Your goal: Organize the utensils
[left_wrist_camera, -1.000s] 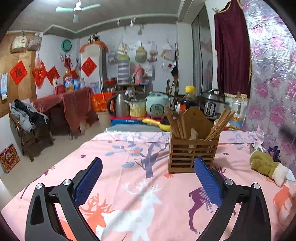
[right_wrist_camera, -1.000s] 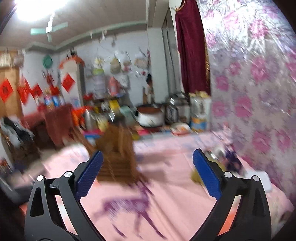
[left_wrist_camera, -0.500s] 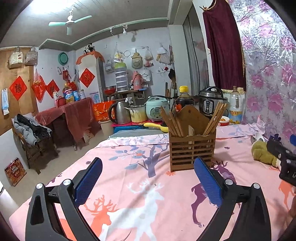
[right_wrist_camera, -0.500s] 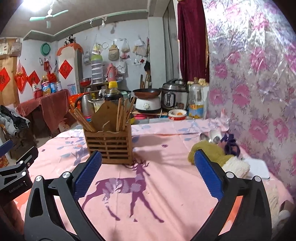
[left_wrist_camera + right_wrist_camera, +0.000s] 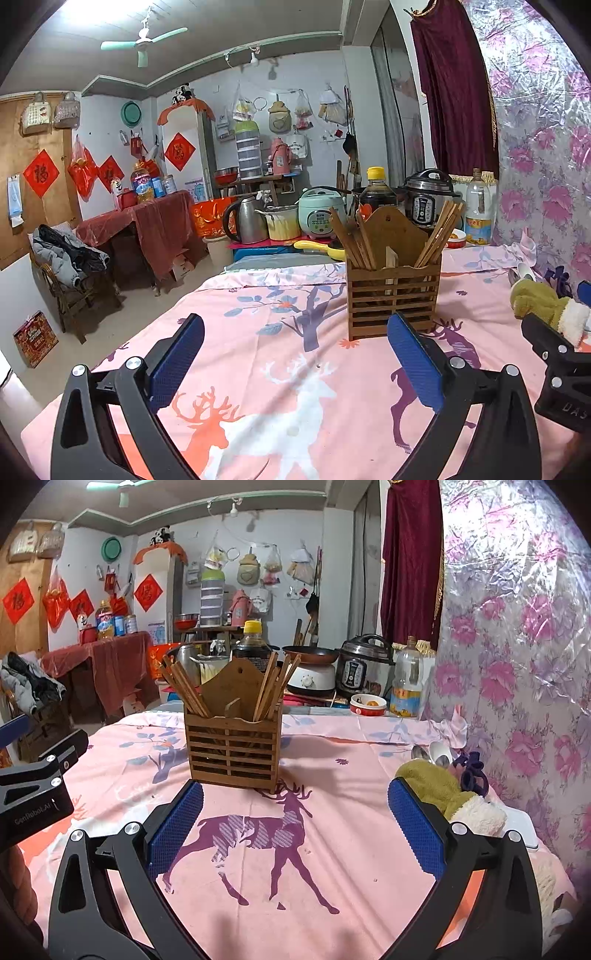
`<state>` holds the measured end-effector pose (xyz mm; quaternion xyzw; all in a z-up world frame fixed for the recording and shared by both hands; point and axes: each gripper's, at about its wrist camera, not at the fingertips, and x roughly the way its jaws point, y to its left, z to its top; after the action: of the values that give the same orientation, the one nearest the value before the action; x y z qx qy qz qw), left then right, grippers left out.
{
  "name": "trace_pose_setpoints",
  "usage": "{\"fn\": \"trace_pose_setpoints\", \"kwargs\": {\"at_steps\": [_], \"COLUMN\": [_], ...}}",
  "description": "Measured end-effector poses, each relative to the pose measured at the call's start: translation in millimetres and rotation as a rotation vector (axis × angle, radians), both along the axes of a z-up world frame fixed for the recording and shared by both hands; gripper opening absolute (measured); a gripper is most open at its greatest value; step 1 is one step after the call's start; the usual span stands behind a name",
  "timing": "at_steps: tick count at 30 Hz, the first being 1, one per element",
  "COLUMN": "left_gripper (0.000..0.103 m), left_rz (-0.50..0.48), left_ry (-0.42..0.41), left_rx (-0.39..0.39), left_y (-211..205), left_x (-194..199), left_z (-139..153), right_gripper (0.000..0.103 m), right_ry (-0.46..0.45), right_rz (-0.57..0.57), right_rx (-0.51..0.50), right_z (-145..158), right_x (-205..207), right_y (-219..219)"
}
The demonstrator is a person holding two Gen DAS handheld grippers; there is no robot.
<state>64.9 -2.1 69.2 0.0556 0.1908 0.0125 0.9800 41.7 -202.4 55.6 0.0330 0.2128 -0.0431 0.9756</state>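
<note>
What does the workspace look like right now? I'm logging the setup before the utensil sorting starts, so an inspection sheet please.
Surface: pink deer-print cloth covering the table.
Job's things: wooden holder upright, chopsticks in both compartments; spoons lying by the wall.
Clutter: green mitten and a purple item beside the spoons.
Grippers: left tool and right tool open, empty, short of the holder.
Cables: nothing seen.
Surroundings: cookers, kettle and bottles behind the table; floral wall covering at right.

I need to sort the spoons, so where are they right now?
In the right wrist view, the spoons lie on the pink tablecloth at the right, by the flowered wall, just behind the green mitten.
</note>
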Motion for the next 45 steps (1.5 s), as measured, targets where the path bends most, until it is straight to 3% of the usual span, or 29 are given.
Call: {"fn": "trace_pose_setpoints", "kwargs": {"at_steps": [23, 27, 31, 45], "left_gripper": [0.097, 0.097, 0.097, 0.097], "left_rz": [-0.004, 0.002, -0.011, -0.050], "left_ry": [0.040, 0.101, 0.150, 0.042], "left_rx": [0.006, 0.017, -0.024, -0.011], "left_y": [-0.5, -0.3, 5.3, -2.3], "left_x": [8.6, 21.2, 28.3, 5.5], "left_z": [-7.5, -18.4, -23.1, -8.1], "right_gripper": [0.097, 0.097, 0.097, 0.097], "right_ry": [0.011, 0.069, 0.124, 0.059], "right_rz": [-0.020, -0.016, -0.001, 0.019], "right_rx": [-0.003, -0.002, 0.021, 0.044], "right_z": [-0.7, -10.8, -18.2, -7.2], "right_x": [0.8, 10.7, 18.7, 6.7], "right_y": [-1.1, 0.3, -0.6, -0.1]}}
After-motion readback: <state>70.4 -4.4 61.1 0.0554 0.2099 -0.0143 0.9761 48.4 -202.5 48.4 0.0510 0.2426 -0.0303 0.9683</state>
